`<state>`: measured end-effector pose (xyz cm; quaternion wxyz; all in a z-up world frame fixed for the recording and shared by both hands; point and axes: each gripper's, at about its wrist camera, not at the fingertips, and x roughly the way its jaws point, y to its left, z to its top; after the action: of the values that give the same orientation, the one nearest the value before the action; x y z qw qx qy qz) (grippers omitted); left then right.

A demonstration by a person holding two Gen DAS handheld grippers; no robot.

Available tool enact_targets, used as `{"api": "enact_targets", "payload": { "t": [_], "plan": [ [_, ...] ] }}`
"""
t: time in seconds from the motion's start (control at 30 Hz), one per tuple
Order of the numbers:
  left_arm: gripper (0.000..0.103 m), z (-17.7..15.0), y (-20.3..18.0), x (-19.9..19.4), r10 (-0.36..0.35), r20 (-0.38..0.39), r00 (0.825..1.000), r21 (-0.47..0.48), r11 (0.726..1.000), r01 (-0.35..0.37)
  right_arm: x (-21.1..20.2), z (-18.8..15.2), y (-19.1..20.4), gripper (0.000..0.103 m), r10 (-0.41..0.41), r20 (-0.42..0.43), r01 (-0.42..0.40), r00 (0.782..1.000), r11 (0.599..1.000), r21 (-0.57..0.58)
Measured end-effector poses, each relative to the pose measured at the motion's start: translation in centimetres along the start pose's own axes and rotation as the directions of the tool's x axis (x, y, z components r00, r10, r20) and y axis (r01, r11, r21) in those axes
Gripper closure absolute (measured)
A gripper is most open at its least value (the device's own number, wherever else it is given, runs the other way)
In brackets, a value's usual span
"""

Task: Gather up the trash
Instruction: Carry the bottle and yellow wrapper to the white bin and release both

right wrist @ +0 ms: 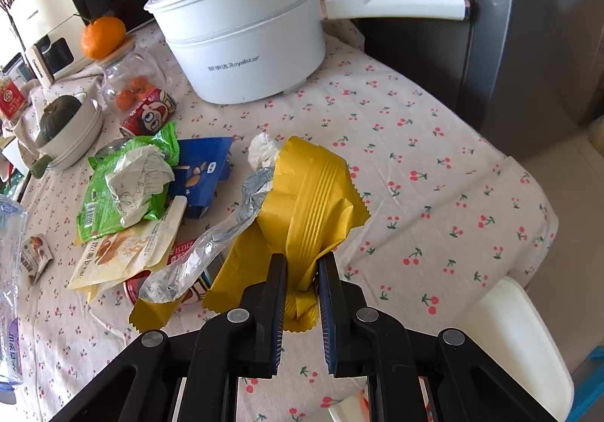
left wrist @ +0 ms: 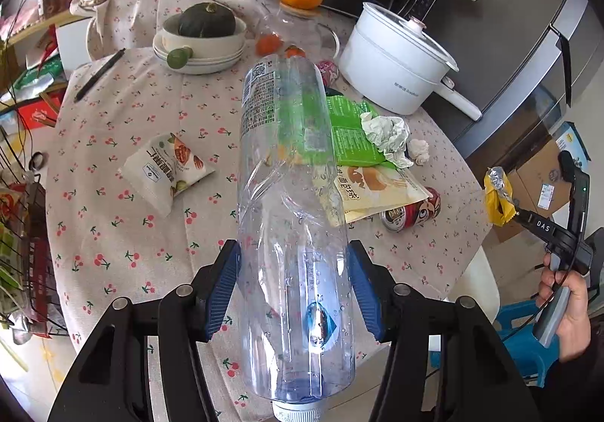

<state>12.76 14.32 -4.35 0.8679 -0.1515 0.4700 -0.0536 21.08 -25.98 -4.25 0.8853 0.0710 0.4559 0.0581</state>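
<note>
Clear plastic bottle [left wrist: 294, 218] sits clamped in my left gripper [left wrist: 294, 290], long axis running up frame centre. My right gripper [right wrist: 302, 305] pinches the yellow wrapper [right wrist: 302, 203] (lower centre); remaining trash lies left of it on the table [right wrist: 434, 165].

Left gripper [left wrist: 293, 293] clamped wide (tilted downward); right gripper [right wrist: 302, 303] pinched nearly closed, hand [left wrist: 570, 312] gripping handle.

Both wrist views look steeply down, close over the cherry-print tablecloth [left wrist: 124, 195]; both share the white pot [left wrist: 396, 63] at one o'clock.
</note>
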Motion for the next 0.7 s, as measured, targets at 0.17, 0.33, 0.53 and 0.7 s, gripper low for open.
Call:
{"api": "enact_targets", "payload": {
  "t": [0.17, 0.33, 0.53, 0.7],
  "plan": [
    [0.043, -0.6, -0.4, -1.7, -0.03, 0.024, 0.999, -0.005, 1.0, 0.03, -2.6, -1.0, -0.7, 0.089, -0.007, 0.003, 0.007, 1.0, 1.0, 0.013],
    [0.043, -1.5, -1.2, -3.1, -0.063, 0.051, 0.997, 0.007, 0.998, 0.063, -4.8, -2.2, -1.2, 0.089, -0.017, 0.014, 0.017, 1.0, 1.0, 0.011],
    [0.043, -2.3, -2.7, -4.5, -0.109, 0.076, 0.991, 0.041, 0.993, 0.107, -6.4, -4.1, -2.7, 0.089, -0.015, 0.02, 0.014, 1.0, 0.999, 0.03],
    [0.043, -2.8, -4.4, -5.3, -0.162, 0.084, 0.983, 0.08, 0.985, 0.155, -7.0, -5.6, -4.3, 0.089, -0.018, -0.013, 0.019, 1.0, 0.998, 0.063]
  ]
}}
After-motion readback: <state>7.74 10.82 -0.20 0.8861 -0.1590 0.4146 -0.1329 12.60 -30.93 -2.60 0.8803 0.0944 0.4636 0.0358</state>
